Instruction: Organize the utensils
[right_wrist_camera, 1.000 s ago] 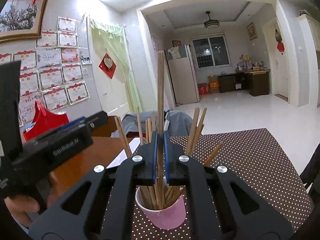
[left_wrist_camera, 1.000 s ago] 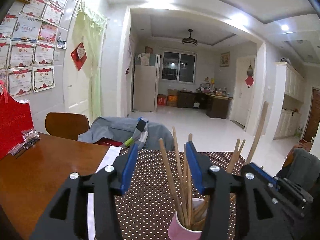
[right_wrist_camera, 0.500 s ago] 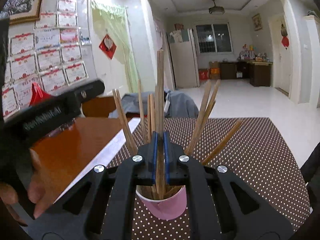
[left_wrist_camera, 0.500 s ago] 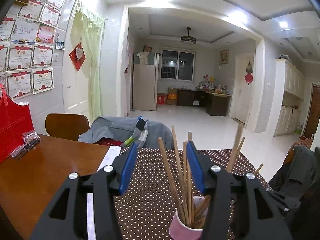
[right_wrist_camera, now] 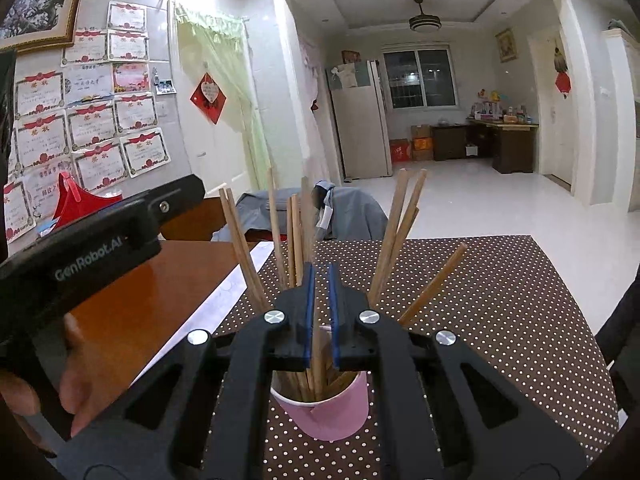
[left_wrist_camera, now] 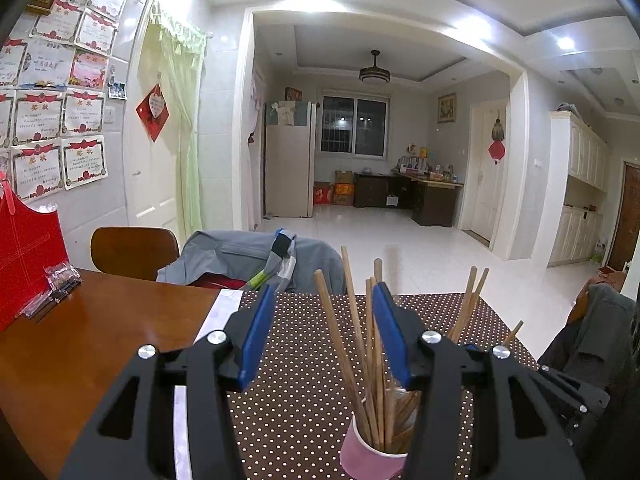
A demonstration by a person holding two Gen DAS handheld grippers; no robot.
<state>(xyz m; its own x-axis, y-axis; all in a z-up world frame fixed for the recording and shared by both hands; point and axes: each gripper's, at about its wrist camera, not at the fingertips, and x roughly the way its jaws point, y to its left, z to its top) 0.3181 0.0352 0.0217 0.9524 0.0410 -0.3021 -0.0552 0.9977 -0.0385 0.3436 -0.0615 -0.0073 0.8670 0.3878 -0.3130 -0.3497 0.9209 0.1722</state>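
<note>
Dotted cloth bears the cup; right claw pinches a chopstick, now sunk lower into it; left claw unchanged, spread.

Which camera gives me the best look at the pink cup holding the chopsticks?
The right wrist view: the pink cup shows rim, wall and base on the dotted tablecloth. In the left wrist view the pink cup is cut off at the bottom edge and partly hidden behind a finger.
</note>
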